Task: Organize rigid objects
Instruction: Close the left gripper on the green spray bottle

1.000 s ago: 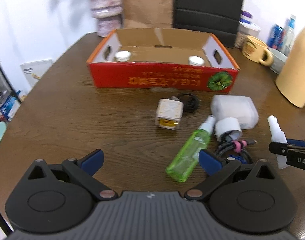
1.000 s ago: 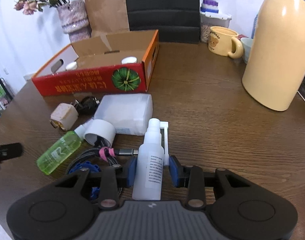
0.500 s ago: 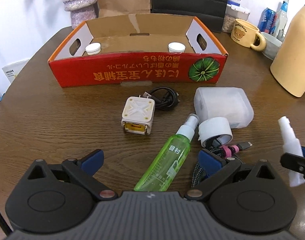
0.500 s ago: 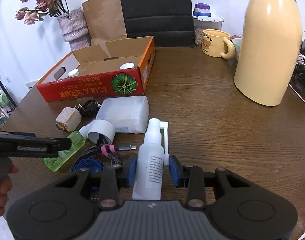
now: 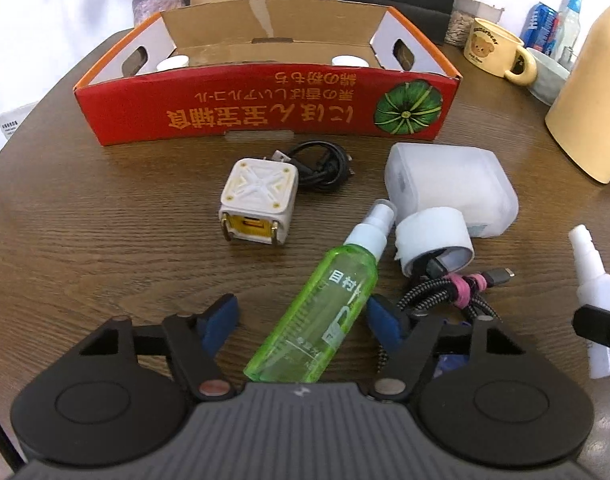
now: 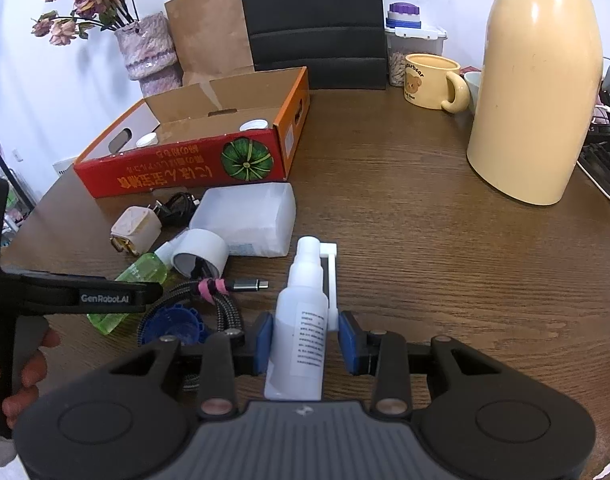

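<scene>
A green spray bottle point(image 5: 329, 304) lies on the brown table point(image 5: 85, 220), pointing away and to the right. My left gripper point(image 5: 303, 322) straddles its lower half. Its jaws are closing, and the left pad still stands clear of the bottle. My right gripper point(image 6: 307, 340) is shut on a white spray bottle point(image 6: 305, 328) and holds it upright; the same white spray bottle point(image 5: 593, 292) shows at the right edge of the left wrist view. The red cardboard box point(image 5: 265, 116) stands open behind, with two white lids inside.
Near the green bottle lie a white cube charger point(image 5: 257, 204), a black cable point(image 5: 321, 164), a frosted plastic case point(image 5: 449, 192), a white tape roll point(image 5: 433, 240), a braided cable point(image 5: 445, 296) and a blue cap point(image 6: 173, 324). A tall yellow jug point(image 6: 537, 92) and a mug point(image 6: 431, 80) stand at the right.
My left gripper has come forward and down over the green bottle, and its jaws have narrowed around it. The right gripper and its white bottle have stayed put.
</scene>
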A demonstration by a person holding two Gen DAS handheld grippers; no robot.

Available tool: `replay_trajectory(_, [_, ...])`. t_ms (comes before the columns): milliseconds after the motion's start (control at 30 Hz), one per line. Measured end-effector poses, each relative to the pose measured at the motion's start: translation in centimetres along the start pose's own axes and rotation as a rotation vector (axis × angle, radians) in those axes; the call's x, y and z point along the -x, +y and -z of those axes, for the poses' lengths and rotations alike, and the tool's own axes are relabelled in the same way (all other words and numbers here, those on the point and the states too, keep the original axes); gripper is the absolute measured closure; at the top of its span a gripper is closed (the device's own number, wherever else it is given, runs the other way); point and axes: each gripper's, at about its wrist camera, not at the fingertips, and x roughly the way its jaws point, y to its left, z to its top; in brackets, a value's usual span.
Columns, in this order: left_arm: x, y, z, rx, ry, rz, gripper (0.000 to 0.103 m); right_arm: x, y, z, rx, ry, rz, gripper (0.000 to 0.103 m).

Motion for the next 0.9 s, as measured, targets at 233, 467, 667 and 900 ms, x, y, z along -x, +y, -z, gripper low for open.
replay_trajectory(233, [0.4, -0.3, -0.1, -0.009, -0.016, 0.011, 0.065, -1.0, 0.2, -0.2, 0.005, 0.009, 0.006, 0.069])
replay_trajectory(467, [0.7, 0.2, 0.2, 0.000, -0.008, 0.008, 0.066, -1.2, 0.5, -0.2, 0.010, 0.016, 0.005, 0.068])
replay_trajectory(667, [1.2, 0.7, 0.7, 0.014, -0.005, 0.006, 0.066, -1.2, 0.7, -0.3, 0.012, 0.013, 0.002, 0.069])
replay_trajectory(900, [2.6, 1.2, 1.2, 0.034, -0.017, -0.006, 0.067, -0.6, 1.1, -0.5, 0.028, 0.009, -0.009, 0.068])
